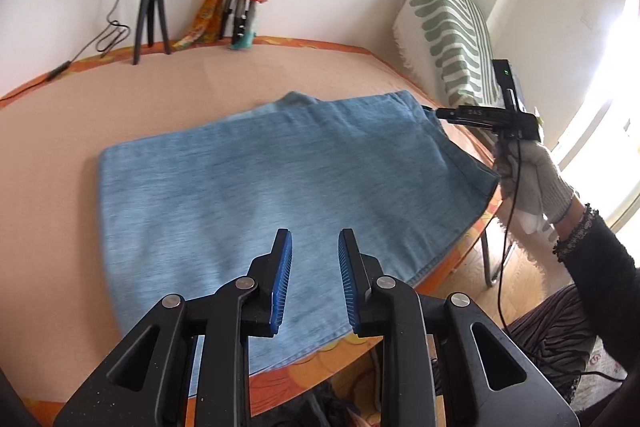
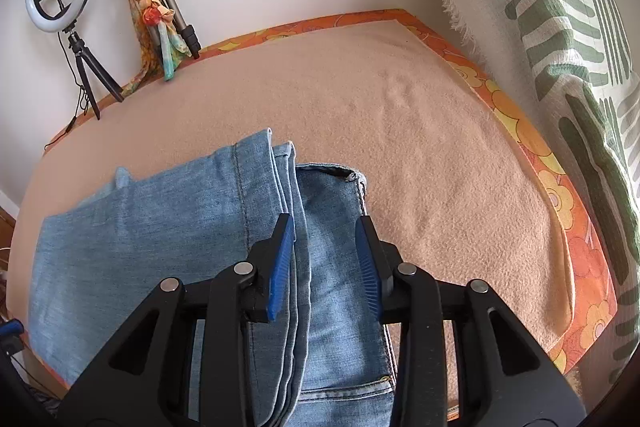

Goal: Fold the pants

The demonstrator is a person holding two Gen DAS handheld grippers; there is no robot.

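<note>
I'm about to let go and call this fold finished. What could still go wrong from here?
1. The jeans overhang the near edge of the table at the right corner, so they may slide off.
2. The leg hems sit short of the waistband, so the fold looks uneven.
3. The right gripper straddles the layered edge, and pulling away could drag it.

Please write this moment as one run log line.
pants: folded on blanket | left gripper: open, empty | right gripper: open over waistband
</note>
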